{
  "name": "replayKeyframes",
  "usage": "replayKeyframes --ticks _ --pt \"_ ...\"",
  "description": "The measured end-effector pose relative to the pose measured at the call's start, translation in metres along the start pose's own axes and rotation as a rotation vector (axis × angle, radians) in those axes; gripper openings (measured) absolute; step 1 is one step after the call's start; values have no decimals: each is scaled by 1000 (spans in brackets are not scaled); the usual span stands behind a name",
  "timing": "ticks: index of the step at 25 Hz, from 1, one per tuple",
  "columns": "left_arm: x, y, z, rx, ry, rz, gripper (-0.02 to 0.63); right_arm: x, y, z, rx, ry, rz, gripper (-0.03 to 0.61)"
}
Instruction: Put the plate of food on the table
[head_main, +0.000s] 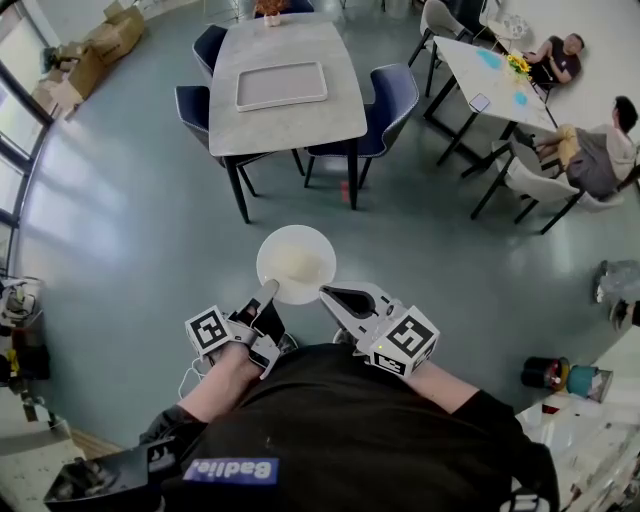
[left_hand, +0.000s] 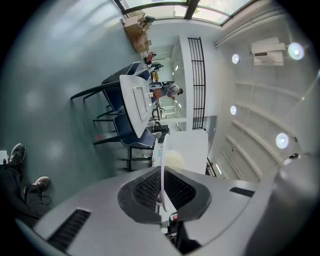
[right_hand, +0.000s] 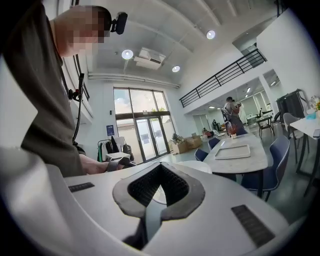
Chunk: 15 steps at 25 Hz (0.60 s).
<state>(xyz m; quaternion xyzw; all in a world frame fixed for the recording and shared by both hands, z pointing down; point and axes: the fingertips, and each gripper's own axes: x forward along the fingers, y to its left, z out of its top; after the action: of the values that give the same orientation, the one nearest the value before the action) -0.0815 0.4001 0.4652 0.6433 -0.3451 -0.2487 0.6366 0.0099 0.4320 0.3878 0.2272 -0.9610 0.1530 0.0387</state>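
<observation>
A white plate (head_main: 296, 263) with pale food on it hangs over the grey floor in front of my body. My left gripper (head_main: 268, 290) is shut on its near left rim. In the left gripper view the plate's rim (left_hand: 161, 172) runs edge-on between the black pads (left_hand: 142, 192). My right gripper (head_main: 328, 295) is shut, its tip against the plate's near right rim, with nothing seen between its pads (right_hand: 172, 195). The marble table (head_main: 290, 125) stands ahead, carrying a white tray (head_main: 281, 85).
Blue chairs (head_main: 385, 105) stand around the table. A second table (head_main: 490, 80) at the right has two people sitting by it. Cardboard boxes (head_main: 100, 50) lie at the far left. Small containers (head_main: 560, 377) sit on the floor at my right.
</observation>
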Motion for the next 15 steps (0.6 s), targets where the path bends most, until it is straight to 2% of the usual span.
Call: replayKeyframes --ticks 15 --pt "-1 0 -2 -7 -28 4 14 -9 -7 1 -8 -2 -2 11"
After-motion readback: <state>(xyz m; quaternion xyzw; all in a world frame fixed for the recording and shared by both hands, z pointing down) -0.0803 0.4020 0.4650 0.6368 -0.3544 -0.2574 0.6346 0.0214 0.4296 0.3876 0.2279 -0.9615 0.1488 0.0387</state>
